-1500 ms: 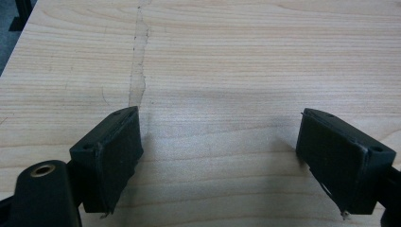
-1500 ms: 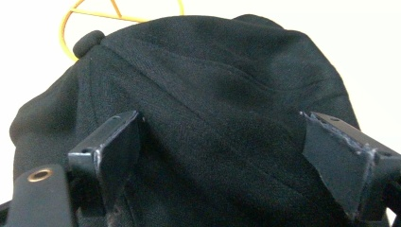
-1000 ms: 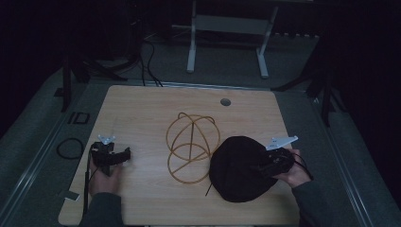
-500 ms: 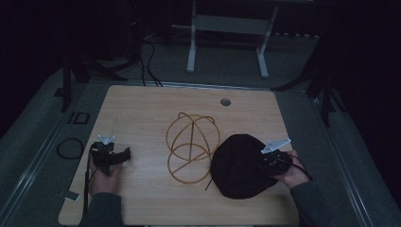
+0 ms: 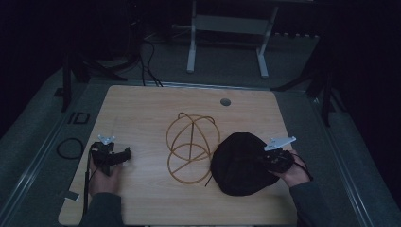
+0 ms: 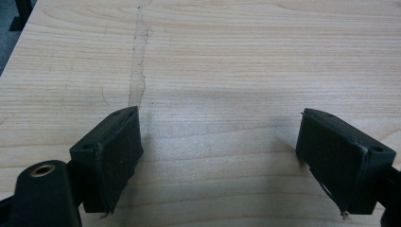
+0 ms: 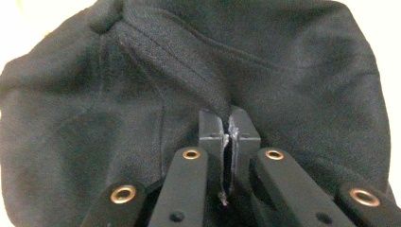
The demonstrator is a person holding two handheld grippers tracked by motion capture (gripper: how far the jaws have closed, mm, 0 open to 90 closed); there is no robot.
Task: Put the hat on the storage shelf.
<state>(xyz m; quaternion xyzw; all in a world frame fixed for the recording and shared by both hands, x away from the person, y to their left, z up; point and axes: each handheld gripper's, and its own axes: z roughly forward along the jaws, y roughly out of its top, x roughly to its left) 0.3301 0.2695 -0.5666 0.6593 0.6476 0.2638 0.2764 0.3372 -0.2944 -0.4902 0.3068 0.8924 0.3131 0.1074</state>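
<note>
As cap (image 5: 239, 163) lies, wood table (image 5: 142, 109), dark rm.

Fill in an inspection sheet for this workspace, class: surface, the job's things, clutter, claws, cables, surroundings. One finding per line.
Surface: light wooden table, with a round hole near the far edge and a faint scratch line.
Job's things: black cap lying at the right; wire frame of loops lying beside it at the centre.
Clutter: nothing seen.
Claws: right claw has just been closing and now pinches a fold of the cap; left claw open above bare wood, holding nothing.
Cables: coiled black cable off the table's left edge; more cables on the floor beyond.
Surroundings: dark room, grey floor, white stand legs behind the table.
</note>
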